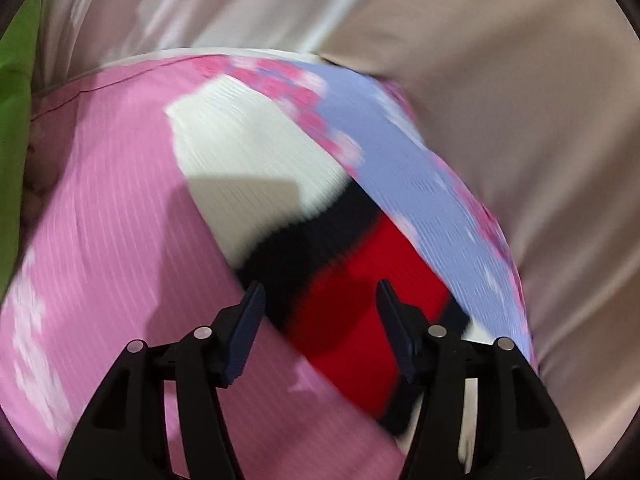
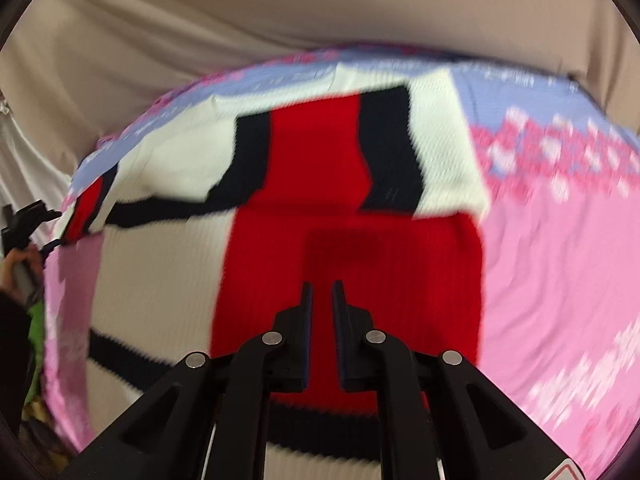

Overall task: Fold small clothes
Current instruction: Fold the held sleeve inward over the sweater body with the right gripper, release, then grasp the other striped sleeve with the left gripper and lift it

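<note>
A small knitted garment (image 2: 344, 184) in white, black and red lies partly folded on a pink and lilac patterned cloth (image 2: 560, 264). It also shows in the left wrist view (image 1: 256, 160), with its red part (image 1: 352, 312) nearest the fingers. My left gripper (image 1: 320, 296) is open just above the garment's black and red bands, holding nothing. It also shows at the left edge of the right wrist view (image 2: 44, 216), at the garment's corner. My right gripper (image 2: 322, 292) hovers over the red panel with its jaws nearly together and nothing between them. Both views are blurred.
Beige sheeting (image 1: 520, 100) surrounds the patterned cloth (image 1: 100, 200) in both views (image 2: 240, 12). A green item (image 1: 16, 120) lies at the far left. A hand (image 2: 20, 268) holds the left gripper's handle at the left edge.
</note>
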Motion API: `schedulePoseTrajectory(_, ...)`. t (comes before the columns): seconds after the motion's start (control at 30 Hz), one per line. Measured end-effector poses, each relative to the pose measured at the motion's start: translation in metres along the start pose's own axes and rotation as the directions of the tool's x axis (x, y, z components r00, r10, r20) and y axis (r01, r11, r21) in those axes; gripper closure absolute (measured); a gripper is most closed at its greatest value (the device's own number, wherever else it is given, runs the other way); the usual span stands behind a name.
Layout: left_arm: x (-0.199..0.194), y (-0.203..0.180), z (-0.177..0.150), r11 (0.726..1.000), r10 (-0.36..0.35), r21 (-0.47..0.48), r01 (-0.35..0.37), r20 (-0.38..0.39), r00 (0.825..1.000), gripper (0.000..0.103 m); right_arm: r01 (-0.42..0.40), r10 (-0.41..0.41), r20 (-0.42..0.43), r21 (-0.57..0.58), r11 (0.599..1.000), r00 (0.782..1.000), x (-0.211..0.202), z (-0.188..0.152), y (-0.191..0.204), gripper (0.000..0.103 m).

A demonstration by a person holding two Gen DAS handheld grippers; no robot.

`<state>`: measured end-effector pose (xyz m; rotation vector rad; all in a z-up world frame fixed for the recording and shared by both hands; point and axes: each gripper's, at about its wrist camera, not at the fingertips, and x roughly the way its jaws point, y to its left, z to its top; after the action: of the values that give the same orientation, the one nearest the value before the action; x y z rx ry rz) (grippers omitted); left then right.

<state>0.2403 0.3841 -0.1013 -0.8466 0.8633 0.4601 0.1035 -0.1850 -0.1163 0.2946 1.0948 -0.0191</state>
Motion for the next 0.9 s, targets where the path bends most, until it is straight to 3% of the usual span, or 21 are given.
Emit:
schedulePoseTrajectory(0.1,0.017,0.016,0.023,0.995,0.024,-0.092,-0.024,0.000,1.000,0.048,0.016,-0.017,-0.030,-0.034,0.999,0.999,-0.001,-0.014,0.017,0.093)
schedulePoseTrajectory(0.17,0.021,0.023,0.033,0.986,-0.002,-0.164,0.004,0.011,1.000,0.058,0.017,-0.019,-0.043,-0.046,0.999,0.999,-0.002,-0.019,0.022,0.092)
schedulePoseTrajectory(0.2,0.022,0.022,0.038,0.985,-0.022,-0.170,0.023,0.008,1.000,0.085,0.019,-0.021,-0.042,-0.046,0.999,0.999,-0.004,-0.019,0.024,0.092)
schedulePoseTrajectory(0.23,0.022,0.022,0.042,0.984,-0.055,-0.167,0.053,-0.007,0.998,0.103,0.020,-0.022,-0.038,-0.044,0.999,0.999,-0.006,-0.019,0.025,0.091)
schedulePoseTrajectory(0.3,0.011,-0.003,0.044,0.986,-0.108,-0.128,0.108,0.007,0.994,0.103,0.023,-0.024,-0.029,-0.047,0.999,0.999,-0.010,-0.018,0.026,0.088)
schedulePoseTrajectory(0.4,-0.035,-0.077,0.033,0.969,-0.230,0.104,0.223,0.067,0.971,0.103,0.028,-0.028,-0.013,-0.048,0.998,1.000,-0.014,-0.015,0.026,0.084)
schedulePoseTrajectory(0.43,-0.058,-0.114,0.019,0.935,-0.307,0.208,0.288,0.065,0.950,0.103,0.025,-0.026,-0.009,-0.045,0.999,1.000,-0.014,-0.014,0.025,0.084)
schedulePoseTrajectory(0.53,-0.103,-0.185,-0.031,0.818,-0.461,0.386,0.426,-0.001,0.887,0.103,0.014,-0.014,0.006,-0.038,0.999,1.000,-0.016,-0.009,0.024,0.084)
schedulePoseTrajectory(0.6,-0.125,-0.229,-0.087,0.712,-0.545,0.459,0.532,-0.117,0.830,0.103,0.008,-0.007,0.021,-0.035,0.999,1.000,-0.018,-0.005,0.023,0.084)
schedulePoseTrajectory(0.63,-0.128,-0.242,-0.115,0.679,-0.557,0.469,0.565,-0.173,0.812,0.103,0.005,-0.005,0.028,-0.029,1.000,1.000,-0.019,-0.004,0.021,0.084)
schedulePoseTrajectory(0.7,-0.124,-0.249,-0.152,0.658,-0.560,0.463,0.594,-0.227,0.797,0.100,-0.003,0.003,0.039,-0.011,1.000,0.999,-0.023,-0.002,0.016,0.084)
schedulePoseTrajectory(0.77,-0.108,-0.240,-0.167,0.694,-0.526,0.433,0.575,-0.239,0.816,0.099,-0.005,0.004,0.053,0.006,1.000,0.999,-0.028,-0.002,0.009,0.081)
schedulePoseTrajectory(0.8,-0.097,-0.228,-0.165,0.730,-0.498,0.398,0.556,-0.248,0.831,0.097,-0.002,0.002,0.055,0.010,1.000,0.998,-0.029,-0.003,0.006,0.079)
schedulePoseTrajectory(0.87,-0.070,-0.190,-0.145,0.825,-0.436,0.276,0.493,-0.244,0.866,0.087,0.010,-0.011,0.051,0.023,1.000,0.999,-0.031,-0.007,-0.004,0.077)
schedulePoseTrajectory(0.9,-0.057,-0.164,-0.126,0.880,-0.382,0.213,0.425,-0.214,0.899,0.081,0.014,-0.016,0.046,0.029,0.999,0.999,-0.030,-0.009,-0.008,0.077)
